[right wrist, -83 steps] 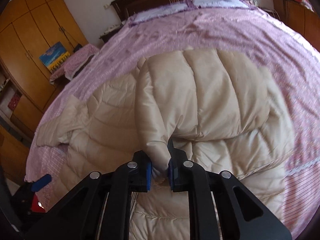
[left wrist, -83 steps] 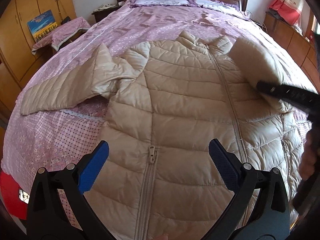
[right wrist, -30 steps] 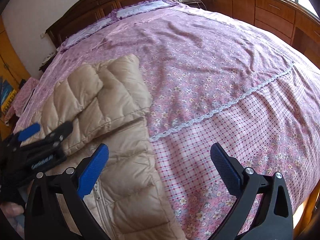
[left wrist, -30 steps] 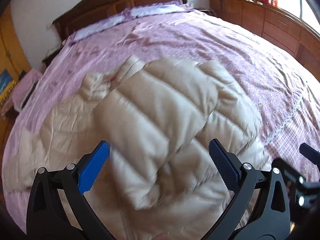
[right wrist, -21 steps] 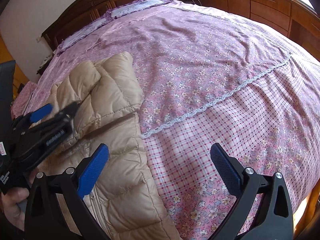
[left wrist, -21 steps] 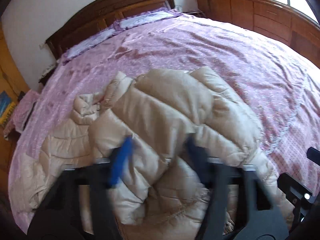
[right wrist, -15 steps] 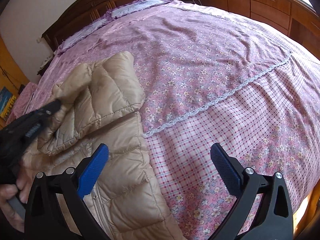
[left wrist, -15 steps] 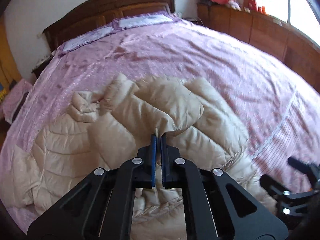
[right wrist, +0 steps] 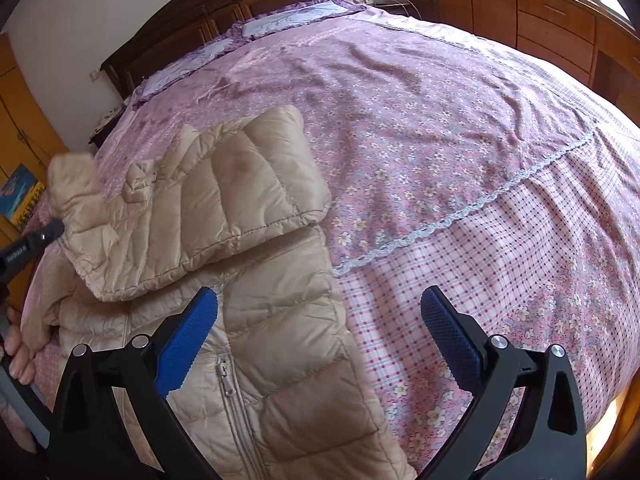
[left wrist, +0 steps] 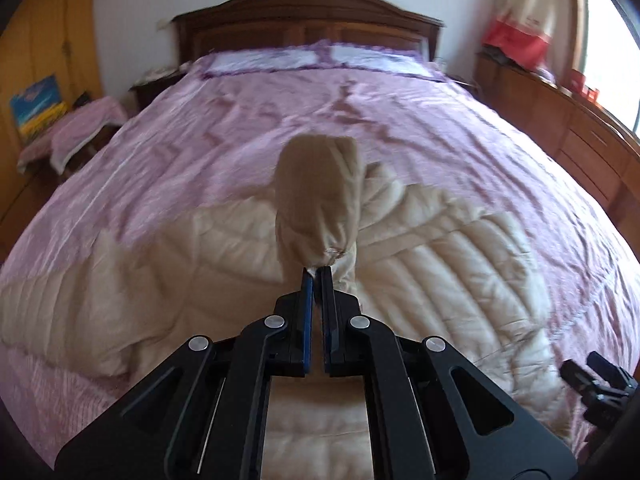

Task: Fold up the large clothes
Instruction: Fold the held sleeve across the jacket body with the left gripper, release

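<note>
**roomwatcher:** While the left wrist view is a bit blurry, you can see the left gripper (left wrist: 317,272) pressed together on the cuff of the sleeve (left wrist: 318,200), which stands up off the beige puffer jacket (left wrist: 460,264). The jacket itself lies spread across the near half of the pink bedspread (left wrist: 280,120). The wooden headboard (left wrist: 308,16) is at the far end, and the tip of the other tool peeks in at the lower right.

**foldfan22:** And the right wrist view?

**roomwatcher:** Right gripper (right wrist: 318,336) is spread wide, nothing between its blue pads (right wrist: 188,336), hanging over the jacket's zipper (right wrist: 228,384) side near the checked part of the bedspread. One sleeve already lies folded across the chest (right wrist: 224,200). At the far left, the left tool's black tip is touching the raised cuff, and a hand (right wrist: 16,352) is at the edge.
</note>
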Available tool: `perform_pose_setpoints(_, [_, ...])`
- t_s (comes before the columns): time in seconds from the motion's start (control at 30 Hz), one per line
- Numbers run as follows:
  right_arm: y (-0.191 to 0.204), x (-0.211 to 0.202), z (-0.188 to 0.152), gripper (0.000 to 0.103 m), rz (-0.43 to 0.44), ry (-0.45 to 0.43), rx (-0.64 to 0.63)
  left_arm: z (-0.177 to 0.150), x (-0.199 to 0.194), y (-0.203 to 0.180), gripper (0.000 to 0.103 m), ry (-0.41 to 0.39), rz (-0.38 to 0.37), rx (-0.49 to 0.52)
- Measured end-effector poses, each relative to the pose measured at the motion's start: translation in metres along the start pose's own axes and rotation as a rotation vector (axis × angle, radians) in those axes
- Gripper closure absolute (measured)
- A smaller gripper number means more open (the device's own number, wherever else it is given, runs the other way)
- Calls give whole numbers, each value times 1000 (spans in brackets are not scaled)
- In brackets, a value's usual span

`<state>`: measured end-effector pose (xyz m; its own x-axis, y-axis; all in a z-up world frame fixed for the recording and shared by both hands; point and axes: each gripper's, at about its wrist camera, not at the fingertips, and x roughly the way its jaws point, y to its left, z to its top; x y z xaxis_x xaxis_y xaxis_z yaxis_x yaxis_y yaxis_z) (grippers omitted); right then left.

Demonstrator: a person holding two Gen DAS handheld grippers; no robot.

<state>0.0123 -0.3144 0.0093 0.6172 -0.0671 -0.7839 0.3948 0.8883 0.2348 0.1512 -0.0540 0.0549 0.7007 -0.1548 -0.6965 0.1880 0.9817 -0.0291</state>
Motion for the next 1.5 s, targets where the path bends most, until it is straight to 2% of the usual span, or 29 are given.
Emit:
perform_pose_setpoints(0.2, [5, 1, -2, 5, 4, 0, 11, -20, 20, 39, 99, 62, 31, -70])
perform_pose_setpoints(0.33, [8, 0, -3, 5, 6, -2, 3, -37, 37, 54, 97, 111, 18, -111])
perform_pose_setpoints(0.5, [8, -1, -4, 5, 4, -6, 6, -56, 42, 64, 88, 153, -13, -146])
perform_pose_setpoints(0.53, [8, -1, -4, 5, 3, -5, 8, -59, 42, 66, 81, 157, -23, -156])
perform_pose_setpoints(0.57, [8, 0, -4, 5, 2, -4, 9, -62, 39, 69, 60, 159, -27, -172])
perform_pose_setpoints(0.6, [8, 0, -4, 5, 1, -4, 9, -64, 35, 74, 47, 149, -24, -189])
perform_pose_setpoints(0.63, [8, 0, -4, 5, 0, -4, 9, -66, 32, 77, 25, 134, -20, -201])
perform_pose_setpoints(0.67, [8, 1, -4, 5, 0, -4, 9, -68, 25, 82, 21, 101, -10, -217])
perform_pose_setpoints(0.8, [8, 4, -3, 5, -3, -1, 8, -63, 22, 91, 21, 77, -8, -214])
perform_pose_setpoints(0.93, [12, 9, -1, 5, -1, 1, 0, -54, 37, 93, 21, 90, 45, -198])
perform_pose_setpoints(0.97, [14, 10, -1, 5, -2, 0, -4, -51, 44, 94, 24, 101, 68, -194])
perform_pose_setpoints(1.0, [15, 11, 0, 5, -3, 0, -8, -49, 50, 94, 31, 111, 93, -187])
perform_pose_setpoints(1.03, [16, 12, 1, 5, -3, -1, -13, -47, 56, 95, 52, 127, 99, -175])
perform_pose_setpoints(1.13, [19, 17, 7, 5, -1, -11, -22, -43, 66, 95, 65, 149, 147, -142])
perform_pose_setpoints(1.2, [22, 21, 14, 5, 8, -26, -24, -38, 76, 94, 65, 159, 177, -128])
perform_pose_setpoints(1.37, [39, 50, 34, 8, 43, -23, -47, -35, 93, 97, 63, 202, 181, -125])
perform_pose_setpoints(1.5, [52, 81, 36, 9, 6, 24, -111, -37, 101, 99, 62, 217, 181, -124])
